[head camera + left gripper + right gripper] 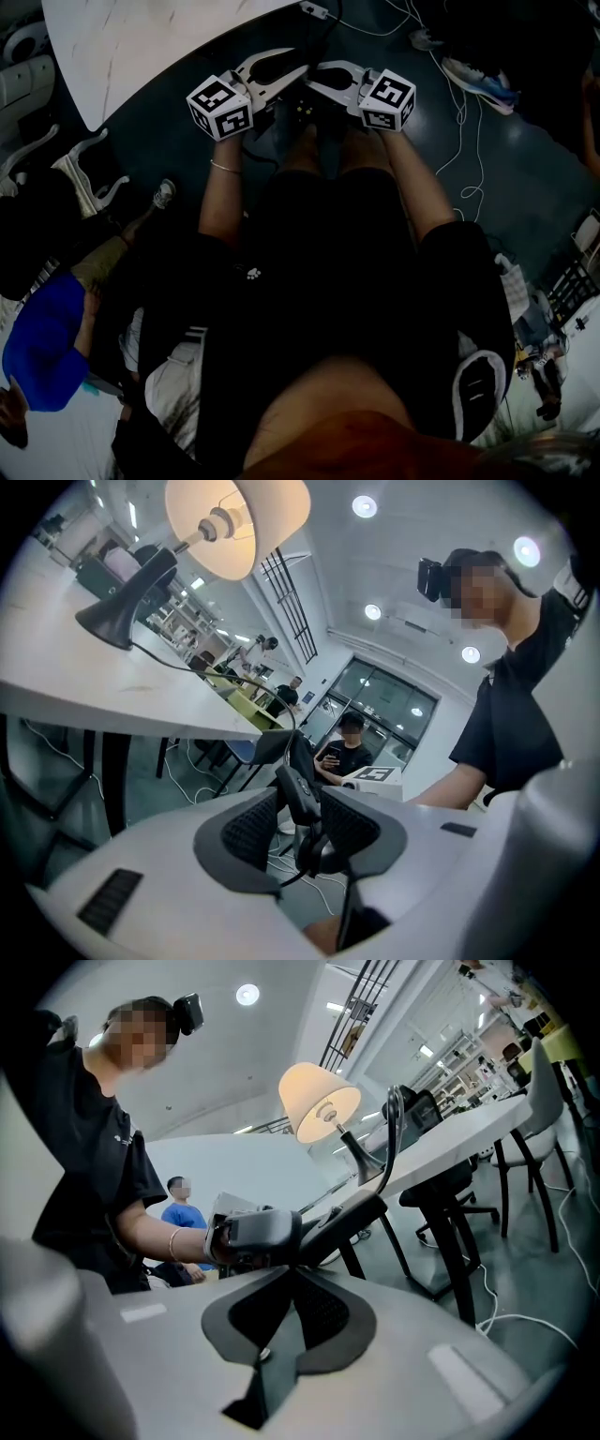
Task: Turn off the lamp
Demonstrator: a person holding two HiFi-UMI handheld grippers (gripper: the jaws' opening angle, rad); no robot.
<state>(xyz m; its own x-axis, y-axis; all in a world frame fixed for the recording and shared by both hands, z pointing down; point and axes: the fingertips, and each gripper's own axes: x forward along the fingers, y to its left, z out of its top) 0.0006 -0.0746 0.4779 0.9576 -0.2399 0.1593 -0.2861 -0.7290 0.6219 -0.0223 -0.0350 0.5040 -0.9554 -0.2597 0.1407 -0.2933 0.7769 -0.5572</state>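
The lamp (234, 522) is standing on the white table (112, 691) in the upper left of the left gripper view. Its shade is glowing, so the switching-off is judged not yet done. The cord (388, 1147) is dropping off the table edge and carrying an inline switch (300, 789), which is hanging at the lower centre of that view, well below and to the right of the lamp. The switch's long axis is running up and away, roughly in line with the jaws. The left gripper (302, 803) is standing wide open with the switch between its pads (248, 832), and neither pad is seen pressing on it. The right gripper (292, 1283) is clamping the cord, its jaws drawn together on the black strand, and is judged to be steadying it. In the head view both tools are meeting tip to tip at top centre, so the left gripper is the one placed to squeeze. Which face carries the button cannot be told.
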